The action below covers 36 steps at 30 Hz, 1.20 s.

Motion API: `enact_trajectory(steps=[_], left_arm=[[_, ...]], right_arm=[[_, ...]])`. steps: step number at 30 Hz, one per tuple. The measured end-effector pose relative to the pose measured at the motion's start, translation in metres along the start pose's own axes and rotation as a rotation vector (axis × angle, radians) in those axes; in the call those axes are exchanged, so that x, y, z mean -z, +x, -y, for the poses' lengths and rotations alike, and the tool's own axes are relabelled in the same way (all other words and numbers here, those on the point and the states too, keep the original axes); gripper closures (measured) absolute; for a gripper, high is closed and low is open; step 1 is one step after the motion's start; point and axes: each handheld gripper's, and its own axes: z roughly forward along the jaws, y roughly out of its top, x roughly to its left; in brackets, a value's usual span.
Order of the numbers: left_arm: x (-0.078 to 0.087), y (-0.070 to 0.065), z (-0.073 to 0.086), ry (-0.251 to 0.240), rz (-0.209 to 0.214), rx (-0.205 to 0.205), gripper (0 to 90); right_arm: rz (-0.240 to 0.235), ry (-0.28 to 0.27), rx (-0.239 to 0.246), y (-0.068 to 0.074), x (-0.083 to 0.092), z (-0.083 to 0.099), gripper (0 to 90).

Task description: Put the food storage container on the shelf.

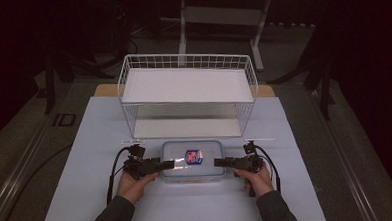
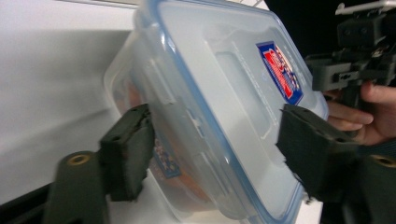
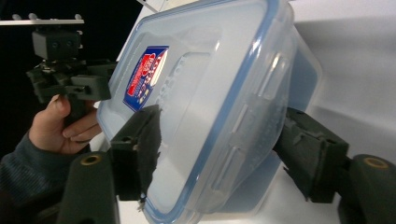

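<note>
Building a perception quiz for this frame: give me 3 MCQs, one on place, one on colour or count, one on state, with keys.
1. Where does the plastic container sit?
A. On the rack's top shelf
B. On the table, in front of the wire rack
C. On the floor

2. What colour is the seal line around the container's lid?
A. Blue
B. Green
C. Yellow

3. How do the left gripper and right gripper stand to the container?
A. Both lie away from it
B. One holds it in the air
C. One at each short end, jaws spread around that end

Key: B, the high view shows it on the white table just in front of the rack; A, both gripper views show a blue line; C, each gripper view shows the container's end between the jaws.
</note>
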Motion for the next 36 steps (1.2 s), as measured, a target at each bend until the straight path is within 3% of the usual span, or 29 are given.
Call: enact_trajectory(steps=[6,7,13,36], left_arm=[[0.006,-0.007,0.001,-0.004,-0.015,-0.027,41.1],[0.012,-0.013,0.006,-0.019,-0.020,-0.050,44.2],[0.022,-0.025,0.016,-0.025,-0.036,-0.106,50.3],[0.032,-0.041,0.015,-0.056,-0.056,-0.183,51.5]], right_arm=[[-0.023,-0.001,0.018,0.003,0.009,0.003,42.0],[-0.024,-0.003,0.036,0.006,0.012,0.005,46.3],[-0.023,-0.009,0.080,0.015,0.020,0.014,50.5],[-0.006,-0.071,0.172,0.034,0.031,0.015,51.1]])
